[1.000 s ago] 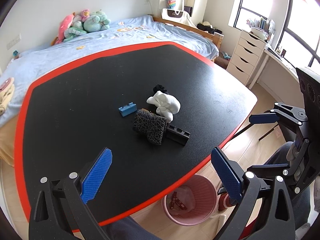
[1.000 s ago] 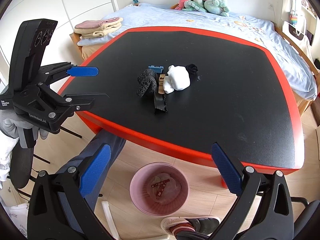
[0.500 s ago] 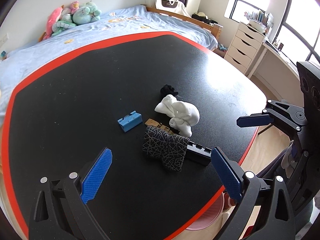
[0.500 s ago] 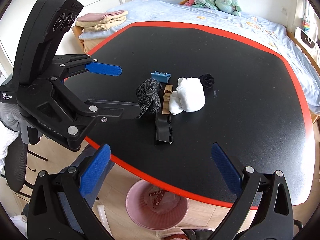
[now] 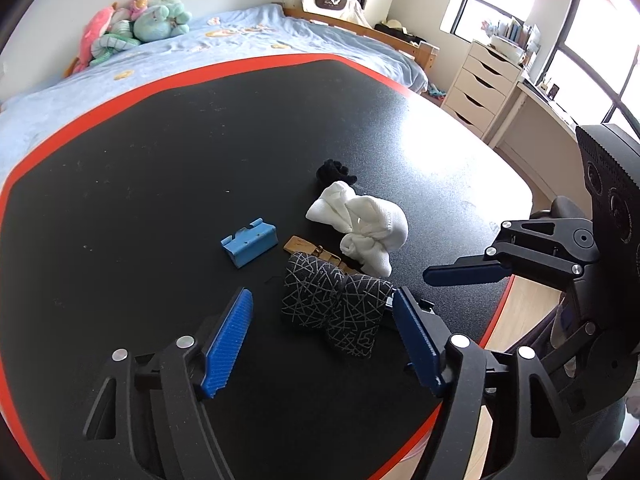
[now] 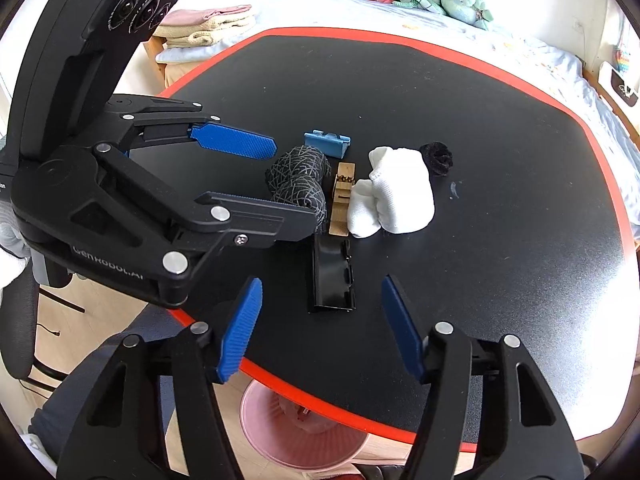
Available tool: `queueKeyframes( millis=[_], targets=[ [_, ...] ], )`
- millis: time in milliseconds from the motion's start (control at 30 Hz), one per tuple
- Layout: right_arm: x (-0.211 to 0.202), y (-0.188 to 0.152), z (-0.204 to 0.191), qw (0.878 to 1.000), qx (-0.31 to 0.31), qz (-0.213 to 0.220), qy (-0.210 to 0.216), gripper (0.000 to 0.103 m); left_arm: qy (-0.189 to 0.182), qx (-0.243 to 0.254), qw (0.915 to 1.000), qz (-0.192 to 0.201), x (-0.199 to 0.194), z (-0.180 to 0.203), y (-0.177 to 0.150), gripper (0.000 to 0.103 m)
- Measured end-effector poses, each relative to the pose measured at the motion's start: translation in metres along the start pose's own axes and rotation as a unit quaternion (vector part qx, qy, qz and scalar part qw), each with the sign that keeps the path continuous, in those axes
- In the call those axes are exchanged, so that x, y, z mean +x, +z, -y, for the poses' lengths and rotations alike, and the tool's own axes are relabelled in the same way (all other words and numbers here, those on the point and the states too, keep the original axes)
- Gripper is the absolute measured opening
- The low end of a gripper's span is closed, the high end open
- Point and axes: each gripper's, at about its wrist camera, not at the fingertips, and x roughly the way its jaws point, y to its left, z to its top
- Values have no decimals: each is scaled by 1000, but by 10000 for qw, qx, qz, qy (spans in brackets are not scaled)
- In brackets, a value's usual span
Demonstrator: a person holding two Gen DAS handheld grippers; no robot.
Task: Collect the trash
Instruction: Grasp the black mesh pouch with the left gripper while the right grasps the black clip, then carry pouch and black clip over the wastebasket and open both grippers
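A small pile lies on the black table [image 5: 160,160]: a dark patterned sock roll [image 5: 334,308], a white sock bundle [image 5: 368,228], a black scrunchie [image 5: 334,172], a blue plastic piece [image 5: 248,240], a wooden piece [image 5: 300,246] and a black plastic piece [image 6: 330,280]. My left gripper [image 5: 322,294] is closing, with the patterned sock roll [image 6: 296,176] between its fingers and the pads clear of it. My right gripper [image 6: 320,282] is closing too, straddling the black plastic piece without touching it.
A pink waste bin [image 6: 304,436] stands on the floor under the table's red front edge [image 6: 360,418]. A bed with plush toys [image 5: 136,28] lies behind the table, and a white drawer unit [image 5: 484,84] stands at the right. A person's leg [image 6: 80,392] is beside the bin.
Both grippers have come forward and down toward the pile, and both pairs of jaws have narrowed. The left now brackets the patterned sock roll, the right the black plastic piece.
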Motion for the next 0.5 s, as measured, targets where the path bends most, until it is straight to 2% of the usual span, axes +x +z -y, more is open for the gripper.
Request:
queueKeyframes(
  millis=[67, 133, 233, 500],
  targets=[
    [2, 0, -2, 10000, -67, -51, 11, 44, -29, -4, 10000, -2, 1, 0, 0, 58],
    [3, 1, -3, 9999, -114, -43, -23, 40, -39, 15, 10000, 15, 1, 2, 0, 54],
    [3, 1, -1, 9999, -102, -47, -35, 25, -45, 21, 10000, 11, 1, 4, 0, 50],
    [-1, -2, 2, 10000, -38, -1, -7, 24, 45, -60, 9999, 83, -6, 6, -1, 47]
  ],
)
